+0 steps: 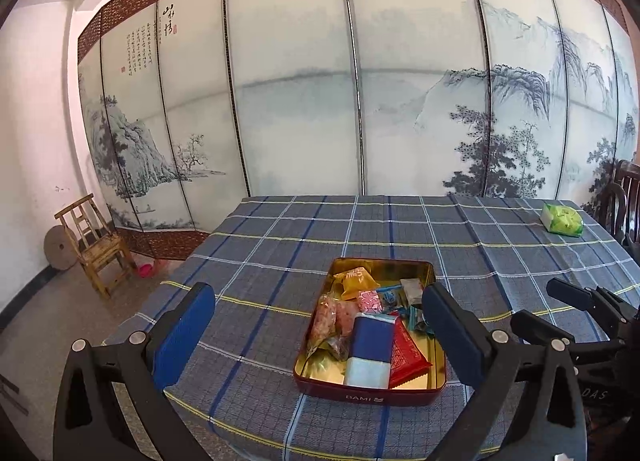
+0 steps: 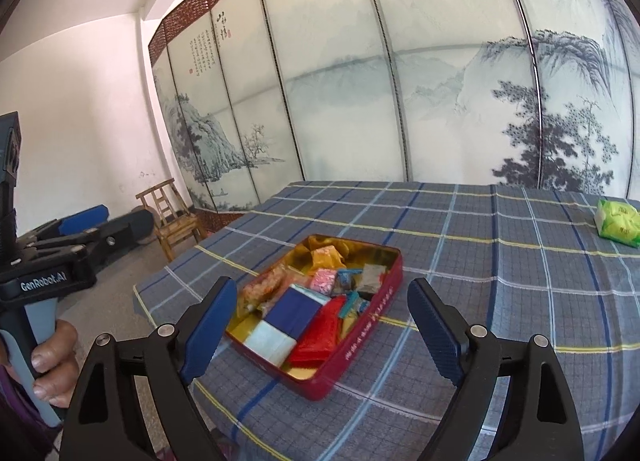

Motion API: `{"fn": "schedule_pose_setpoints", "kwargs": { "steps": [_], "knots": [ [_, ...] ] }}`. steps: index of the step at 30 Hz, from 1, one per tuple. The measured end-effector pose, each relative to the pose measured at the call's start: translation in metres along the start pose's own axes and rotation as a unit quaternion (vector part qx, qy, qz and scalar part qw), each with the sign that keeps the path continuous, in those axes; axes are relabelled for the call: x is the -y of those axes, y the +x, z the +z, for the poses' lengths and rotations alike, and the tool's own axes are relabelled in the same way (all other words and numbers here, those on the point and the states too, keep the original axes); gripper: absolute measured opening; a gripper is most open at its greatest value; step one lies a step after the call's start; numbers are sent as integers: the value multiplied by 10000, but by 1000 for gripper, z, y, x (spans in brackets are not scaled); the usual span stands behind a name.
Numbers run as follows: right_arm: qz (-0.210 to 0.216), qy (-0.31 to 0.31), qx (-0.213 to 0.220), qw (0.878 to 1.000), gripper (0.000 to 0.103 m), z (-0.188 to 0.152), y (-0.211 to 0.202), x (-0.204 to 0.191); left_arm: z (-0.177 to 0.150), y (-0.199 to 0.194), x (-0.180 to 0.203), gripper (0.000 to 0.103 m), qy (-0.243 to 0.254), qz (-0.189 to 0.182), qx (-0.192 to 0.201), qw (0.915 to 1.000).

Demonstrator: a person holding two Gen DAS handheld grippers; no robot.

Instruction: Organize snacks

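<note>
A red tin (image 1: 362, 396) with a gold inside lies near the front of the checked tablecloth, and the right wrist view shows this tin (image 2: 372, 317) too. It holds several snack packets: a blue-and-white pack (image 1: 370, 349), a red packet (image 1: 406, 353), an orange bag (image 1: 354, 279) and a pink candy (image 1: 369, 300). My left gripper (image 1: 316, 335) hangs open just before the tin with nothing between its blue pads. My right gripper (image 2: 324, 331) is open wide over the tin's near end, with nothing held. In the left wrist view the right gripper's black fingers (image 1: 568, 301) show at the right edge.
A green packet (image 1: 562, 220) lies alone at the table's far right, and the right wrist view has this green packet (image 2: 618, 223) too. A painted folding screen (image 1: 360, 101) stands behind the table. A small bamboo chair (image 1: 96, 245) is on the floor at left. A hand (image 2: 54, 357) grips the left tool's handle.
</note>
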State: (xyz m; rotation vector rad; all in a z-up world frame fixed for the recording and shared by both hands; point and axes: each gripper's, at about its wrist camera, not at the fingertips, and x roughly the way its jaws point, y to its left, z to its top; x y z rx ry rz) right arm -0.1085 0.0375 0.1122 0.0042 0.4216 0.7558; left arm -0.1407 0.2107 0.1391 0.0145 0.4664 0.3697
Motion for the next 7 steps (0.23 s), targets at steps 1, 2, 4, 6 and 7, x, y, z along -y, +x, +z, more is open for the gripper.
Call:
{"fn": "schedule_pose_setpoints", "kwargs": {
  "steps": [1, 2, 4, 6, 7],
  "knots": [
    [-113, -5, -82, 9999, 88, -4, 2, 11, 0, 1, 2, 103, 16, -3, -7, 10000],
    [-261, -7, -154, 9995, 88, -8, 4, 23, 0, 3, 4, 103, 28, 0, -23, 10000],
    [-542, 65, -332, 9980, 89, -15, 7, 57, 0, 7, 8, 103, 69, -25, -101, 9999],
    [-909, 152, -575, 9941, 89, -22, 11, 96, 0, 11, 14, 103, 146, 25, -148, 9998],
    [-1139, 198, -685, 9909, 89, -26, 13, 118, 0, 14, 18, 103, 189, 36, -223, 9996]
  ]
}}
